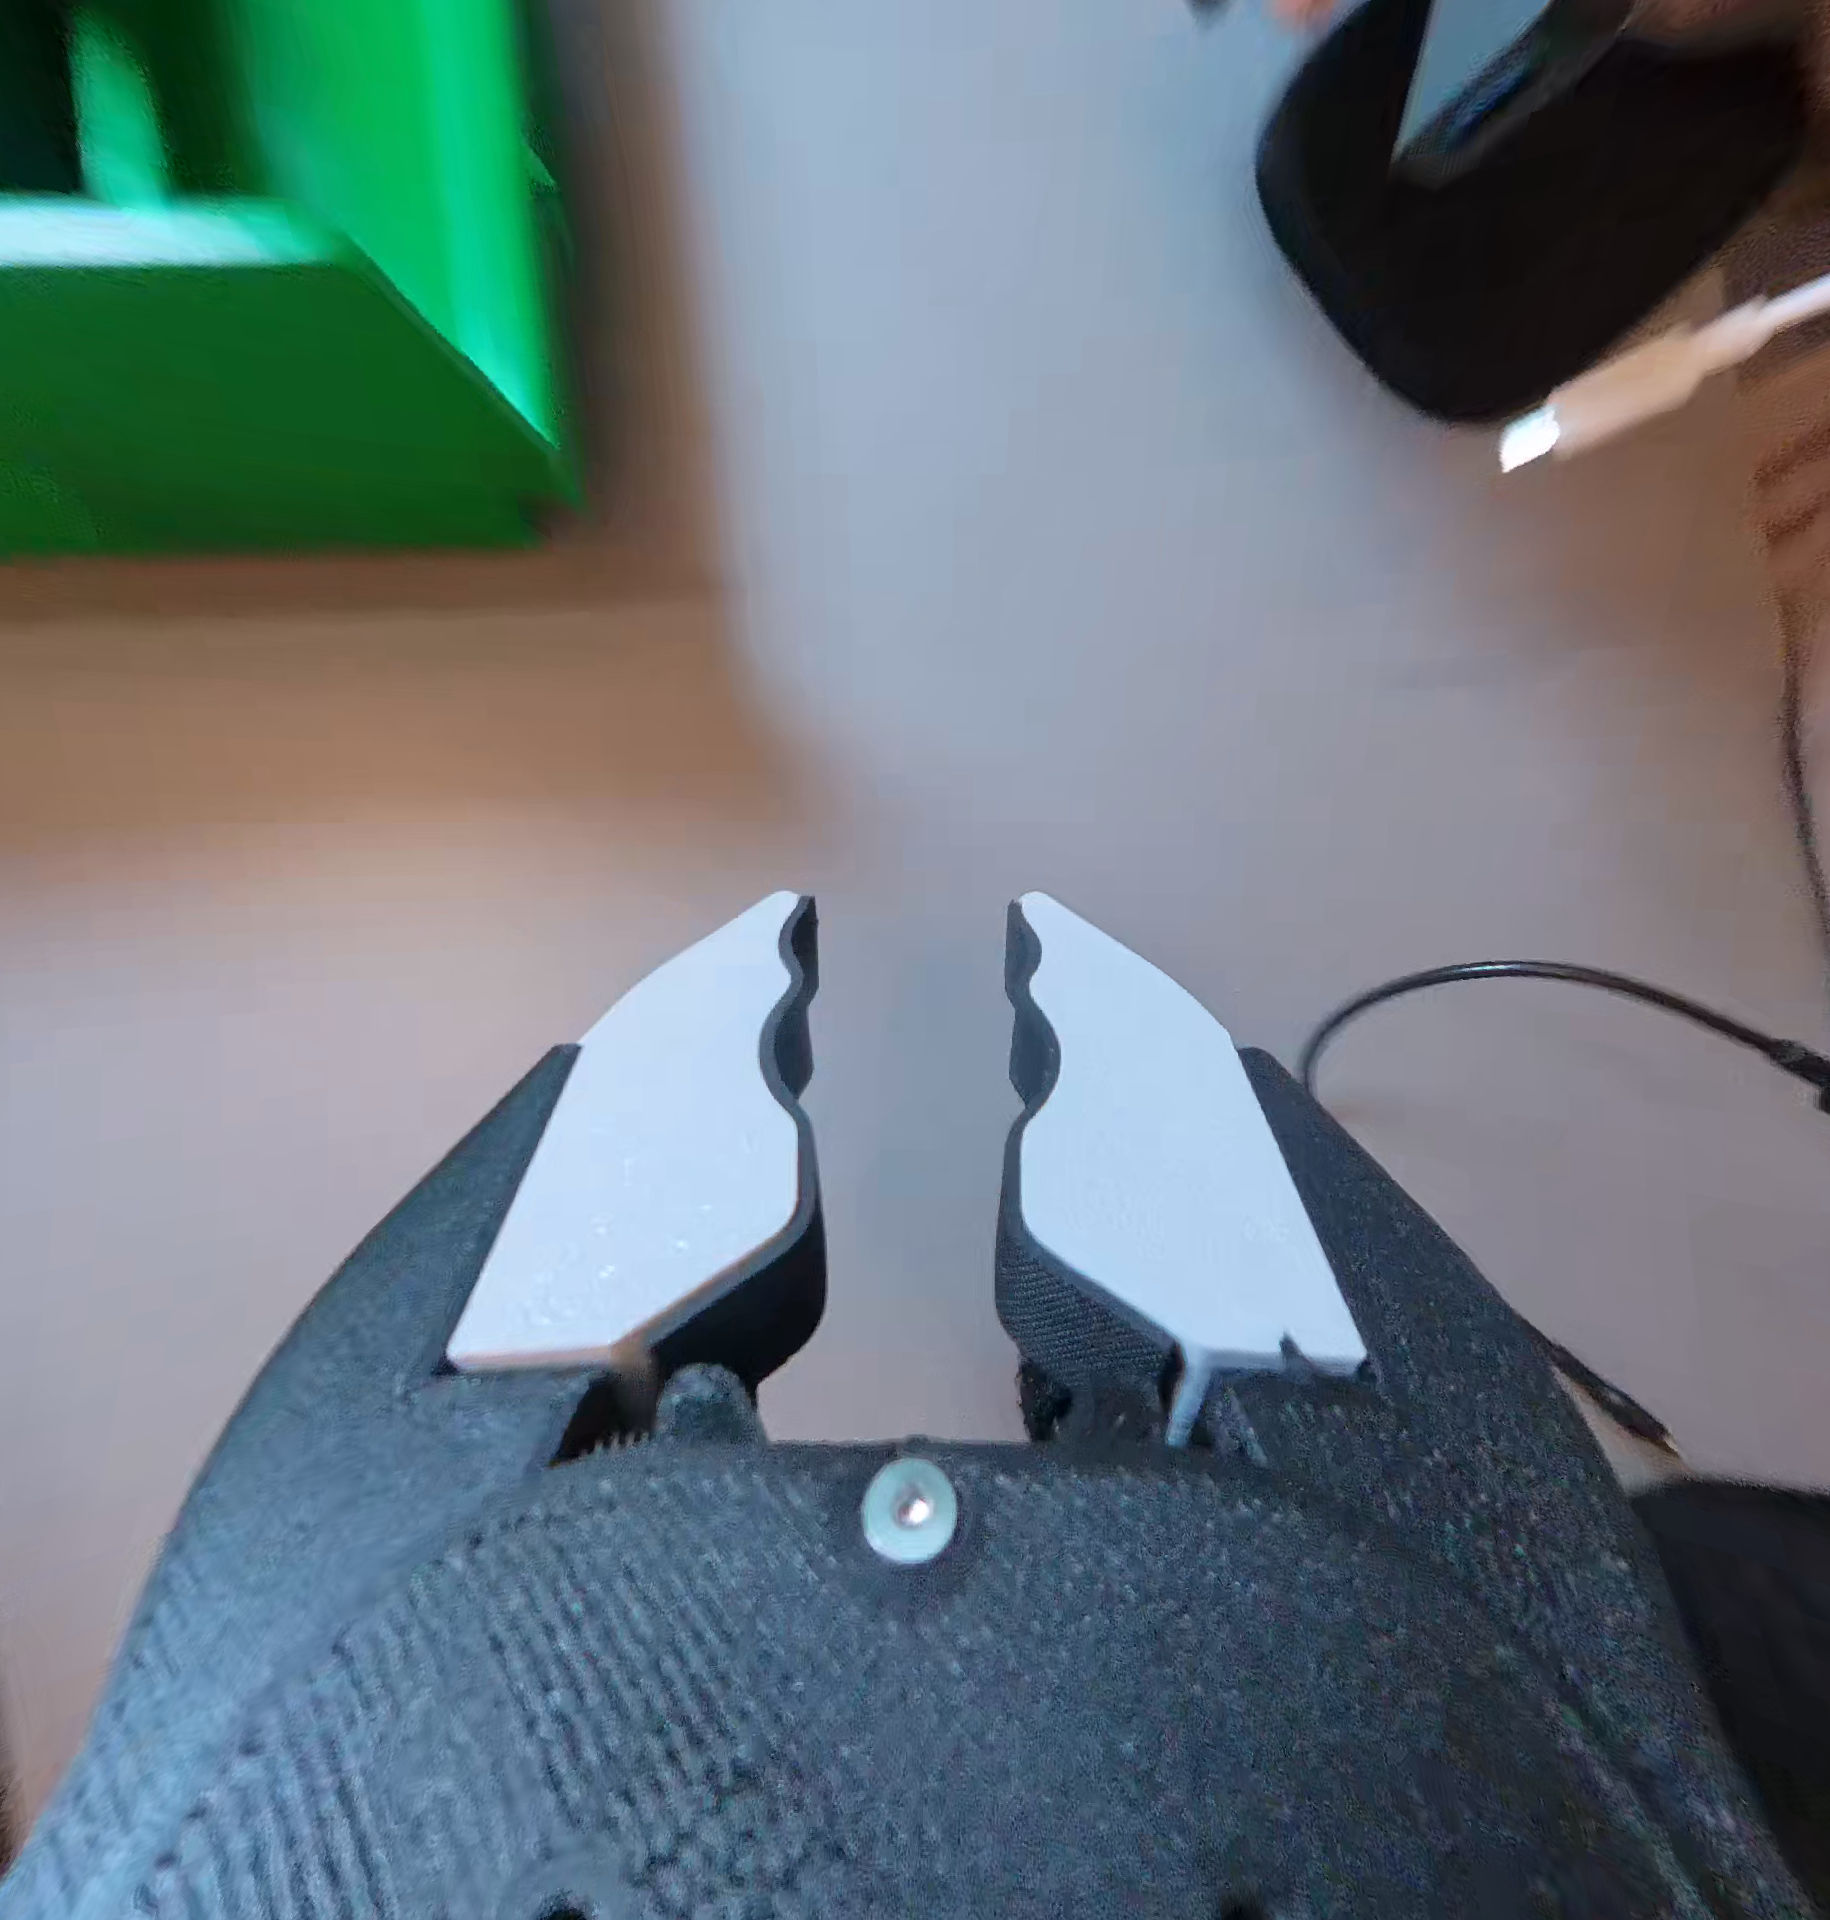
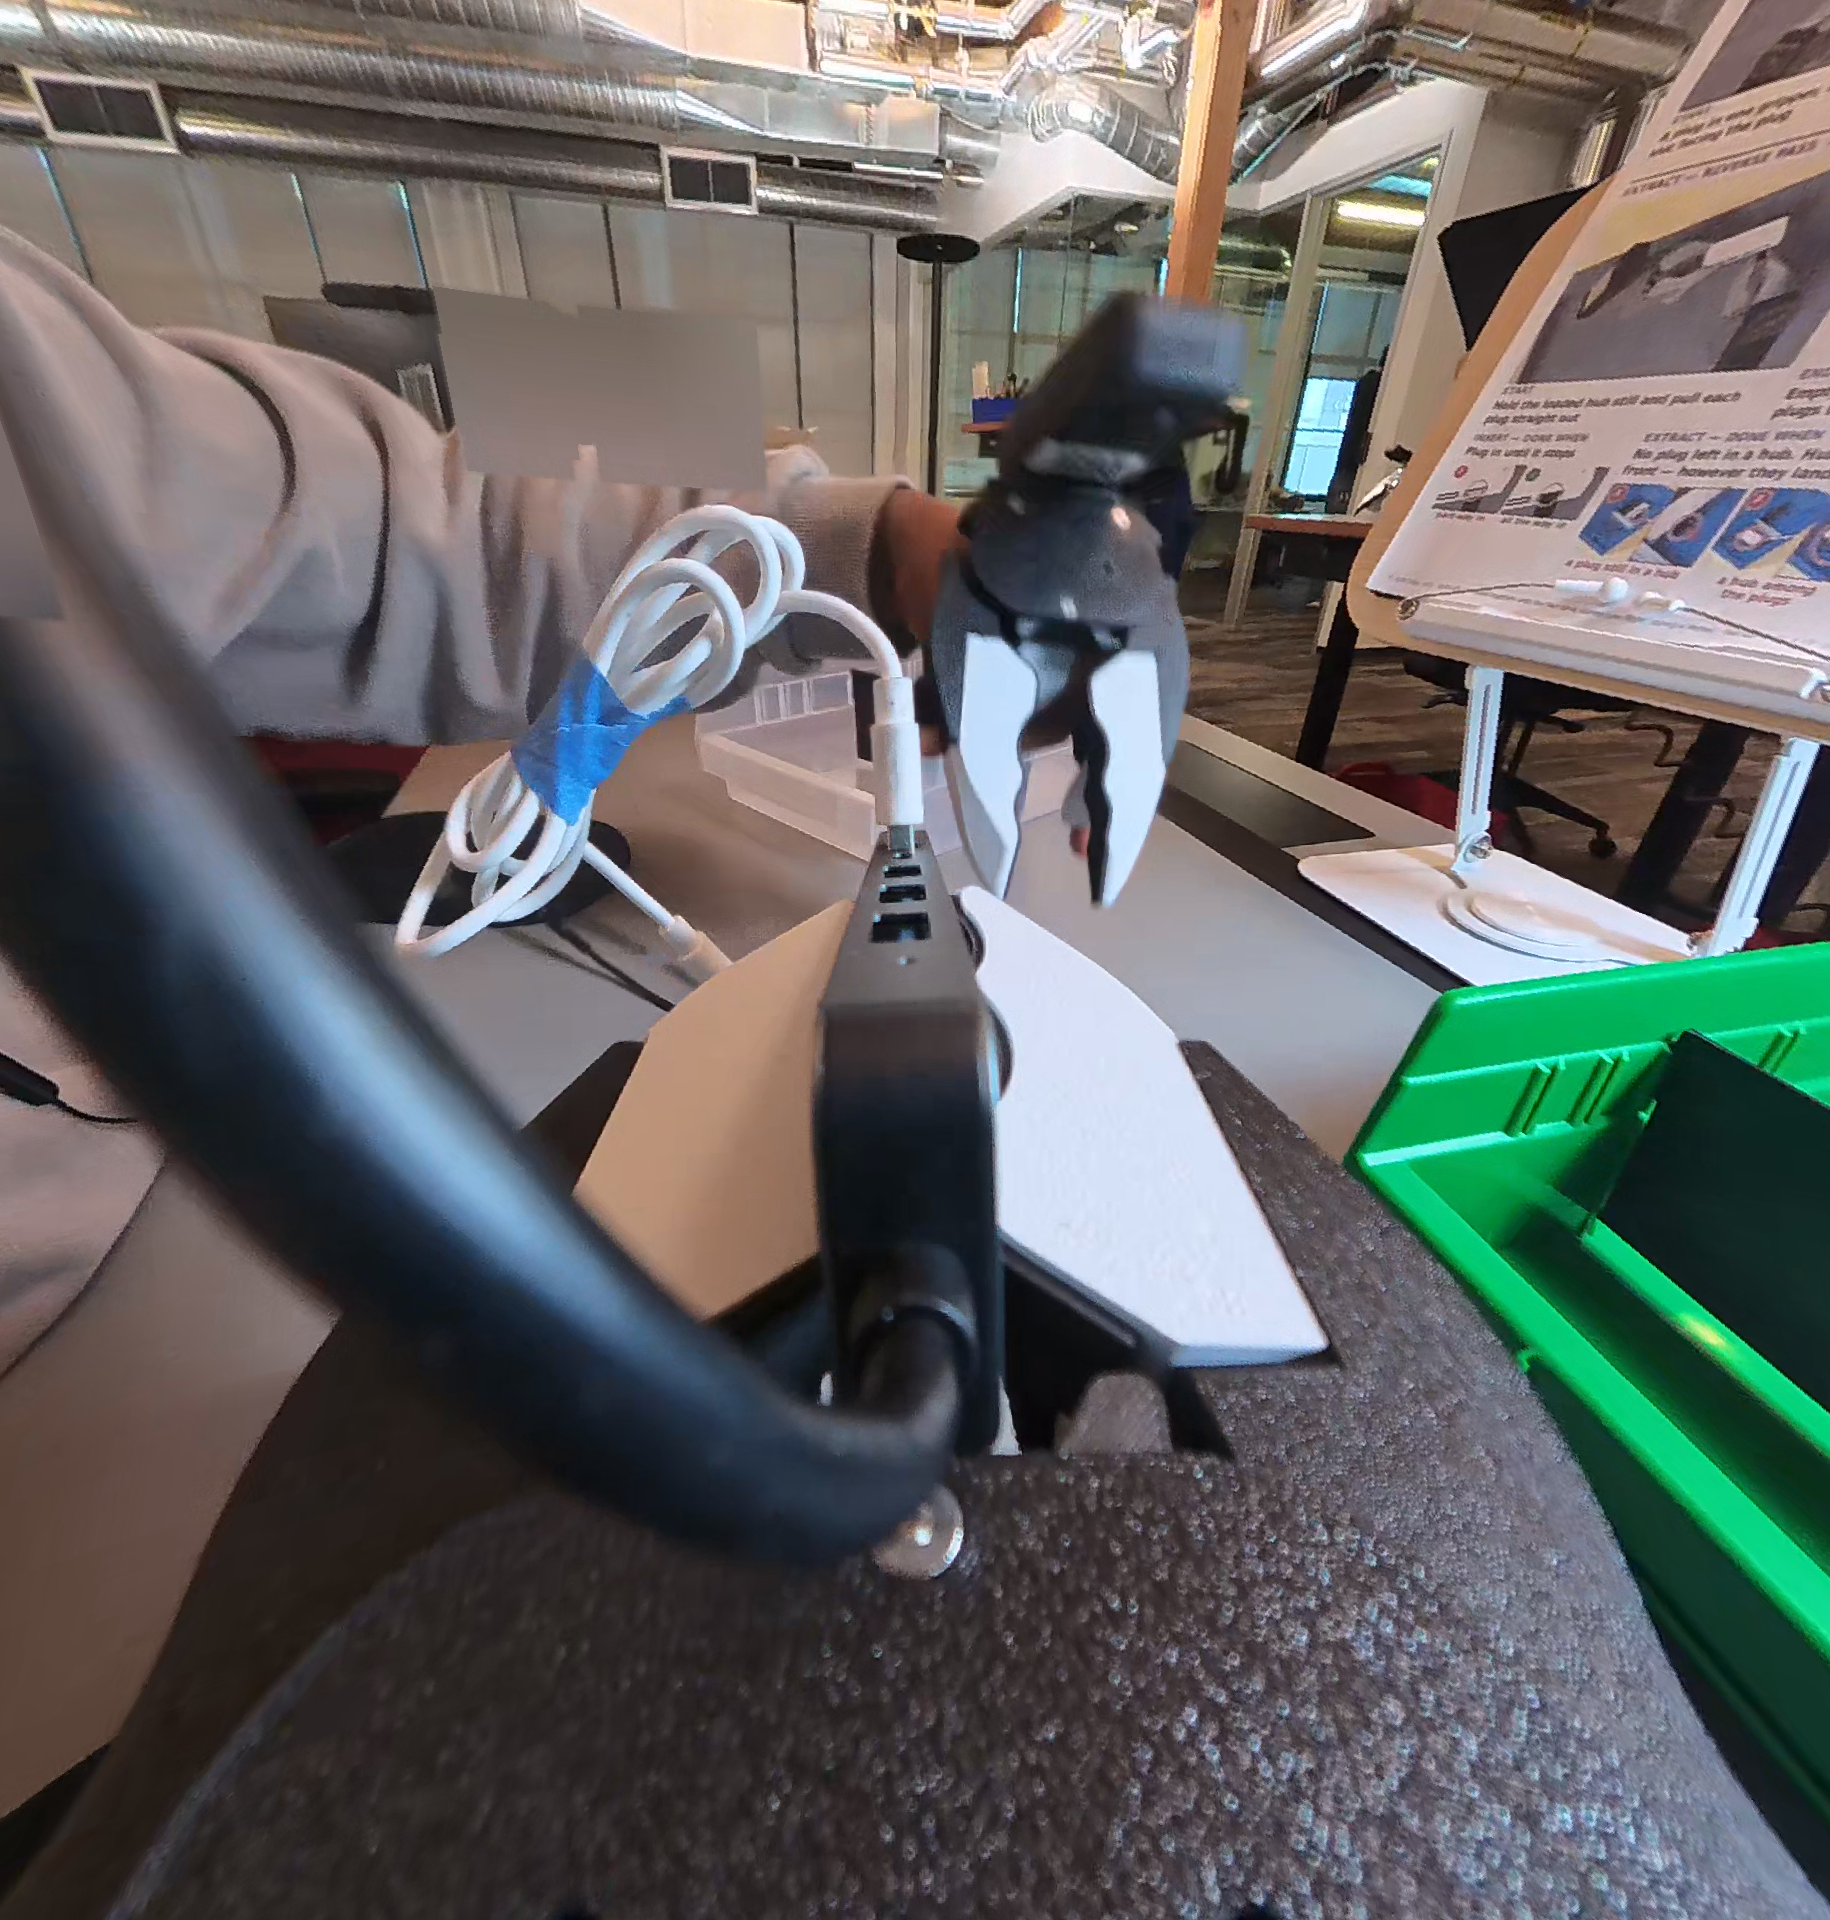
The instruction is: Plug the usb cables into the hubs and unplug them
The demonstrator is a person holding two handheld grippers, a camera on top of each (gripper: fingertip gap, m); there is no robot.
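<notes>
**White plug seated in the black hub held by the right gripper**

The black USB hub [image 2: 906, 1081] stands on edge at the centre of the right wrist view, clenched between the two white fingers [image 2: 1108, 1132] of the right gripper [image 2: 916, 914]. Its thick black lead [image 2: 298, 997] loops away toward 9 o'clock. The white USB plug [image 2: 898, 748] sits in the hub's far port, toward 12 o'clock, and its coiled white cable [image 2: 662, 623], bound with blue tape [image 2: 578, 743], hangs at 10 o'clock.

Just beside the plug at 1 o'clock hovers the left gripper [image 2: 1062, 852], its tongs parted and gripping nothing; the left wrist view shows the same gap [image 1: 911, 914] over the pale table [image 1: 994, 520].

A green bin [image 2: 1638, 1195] lies at 4 o'clock, a printed instruction board [image 2: 1659, 416] on a white stand at 2 o'clock.
</notes>
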